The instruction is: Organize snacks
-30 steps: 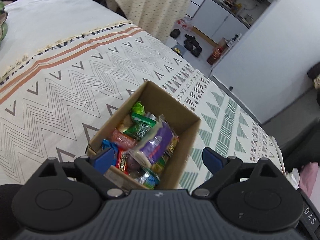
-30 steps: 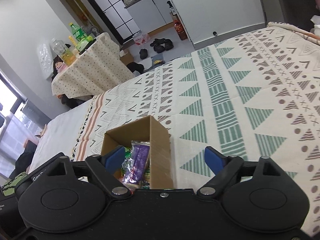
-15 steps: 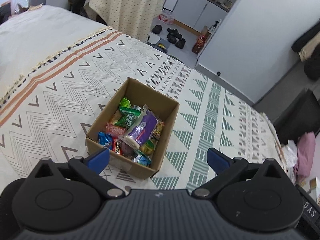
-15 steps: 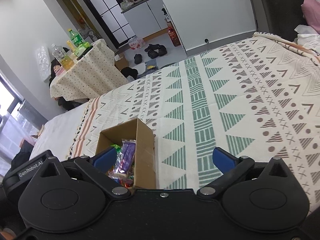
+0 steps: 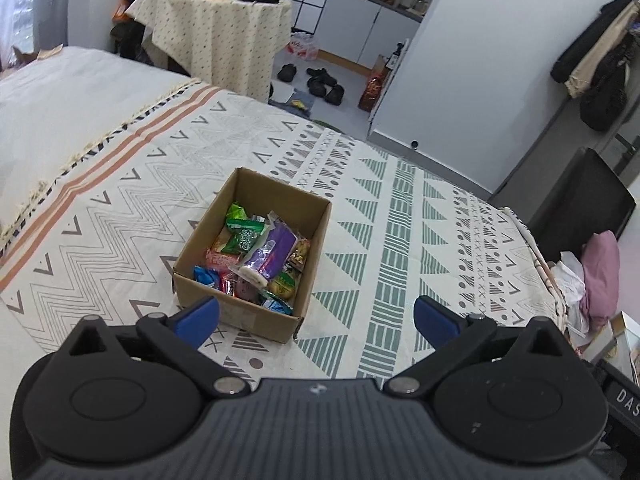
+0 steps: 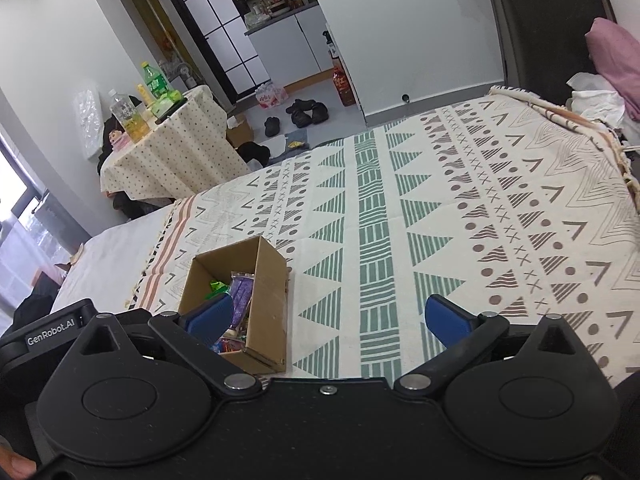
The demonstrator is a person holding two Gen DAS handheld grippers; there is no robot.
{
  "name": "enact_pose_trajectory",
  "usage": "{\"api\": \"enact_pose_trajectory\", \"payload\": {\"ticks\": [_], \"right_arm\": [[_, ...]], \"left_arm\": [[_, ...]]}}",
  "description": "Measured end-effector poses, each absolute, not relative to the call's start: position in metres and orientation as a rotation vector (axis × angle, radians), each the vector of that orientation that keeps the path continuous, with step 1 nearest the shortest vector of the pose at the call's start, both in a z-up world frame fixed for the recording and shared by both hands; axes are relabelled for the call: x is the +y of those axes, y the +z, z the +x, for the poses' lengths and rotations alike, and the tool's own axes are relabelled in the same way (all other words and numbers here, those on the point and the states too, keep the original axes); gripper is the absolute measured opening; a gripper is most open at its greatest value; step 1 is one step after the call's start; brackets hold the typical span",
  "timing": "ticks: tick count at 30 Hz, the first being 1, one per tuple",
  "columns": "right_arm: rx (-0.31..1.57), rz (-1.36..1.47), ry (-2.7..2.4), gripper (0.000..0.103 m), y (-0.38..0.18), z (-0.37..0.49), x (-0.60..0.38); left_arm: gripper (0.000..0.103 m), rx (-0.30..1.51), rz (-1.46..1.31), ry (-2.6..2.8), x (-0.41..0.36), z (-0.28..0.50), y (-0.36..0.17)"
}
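Observation:
An open cardboard box [image 5: 314,240] sits on the patterned bedspread, filled with wrapped snacks: a purple packet [image 5: 272,254] on top, green packets [image 5: 242,234], and red and blue candies [image 5: 208,276]. The box also shows in the right wrist view [image 6: 270,292], low and left. My left gripper [image 5: 316,316] is open and empty, held above and short of the box. My right gripper [image 6: 328,318] is open and empty, held above the bedspread to the right of the box.
The patterned bedspread [image 5: 400,240] spreads wide around the box. A small cloth-covered table [image 5: 224,28] with bottles stands beyond the bed. Shoes [image 5: 320,80] lie on the floor. A dark chair [image 6: 548,20] and pink cloth [image 6: 616,56] are at the bed's right edge.
Both grippers have pulled back and risen away from the box, which now looks smaller and farther. Both stay open and empty.

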State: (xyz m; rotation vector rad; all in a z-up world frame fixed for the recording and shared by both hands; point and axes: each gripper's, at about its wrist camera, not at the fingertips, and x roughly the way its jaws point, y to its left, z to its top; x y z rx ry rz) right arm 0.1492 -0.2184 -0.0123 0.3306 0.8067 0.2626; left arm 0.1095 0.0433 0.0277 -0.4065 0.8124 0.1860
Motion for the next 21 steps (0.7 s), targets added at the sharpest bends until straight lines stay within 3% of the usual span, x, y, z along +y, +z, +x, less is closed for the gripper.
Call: {"api": "enact_pose_trajectory", "payload": {"ticks": [21], "right_arm": [[0.755,0.282,0.232,0.103,0.001,0.092,-0.243]], "left_arm": [[0.103,0.780,-0.198,0.095,0.018,0.051,0.050]]}}
